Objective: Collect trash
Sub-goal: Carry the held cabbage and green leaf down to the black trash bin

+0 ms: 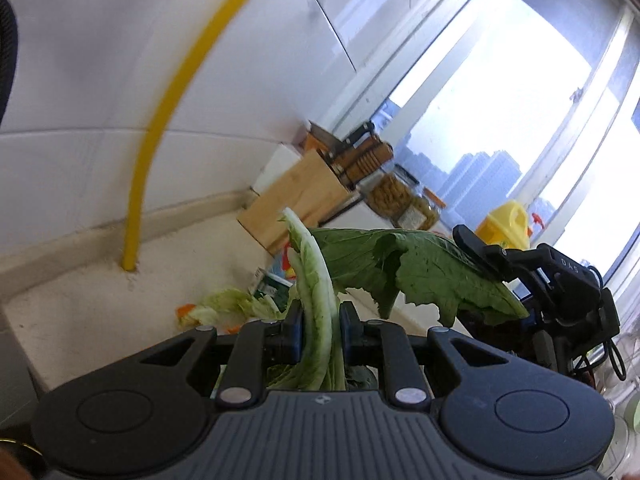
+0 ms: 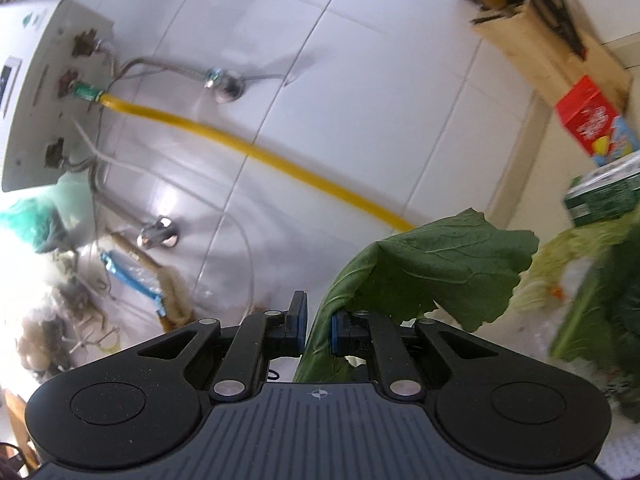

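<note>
In the left wrist view my left gripper [image 1: 320, 320] is shut on a pale cabbage leaf [image 1: 316, 280], whose white-green rib stands up between the blue pads. A big dark green leaf [image 1: 432, 276] hangs just behind it, held at its right end by my right gripper [image 1: 492, 264]. Seen from the right wrist, the right gripper [image 2: 318, 324] is shut on the stalk of that dark green leaf [image 2: 432, 264], which flops to the right. Several pale cabbage and orange scraps [image 1: 224, 308] lie on the counter below, also visible as scraps [image 2: 556, 268].
A green carton [image 1: 272, 284] and a red carton [image 2: 588, 120] lie by the wooden knife block [image 1: 304, 196]. Jars [image 1: 404, 200] and a yellow bottle [image 1: 508, 228] stand at the window. A yellow hose [image 2: 256, 148] runs from the water heater [image 2: 40, 100] down the tiled wall.
</note>
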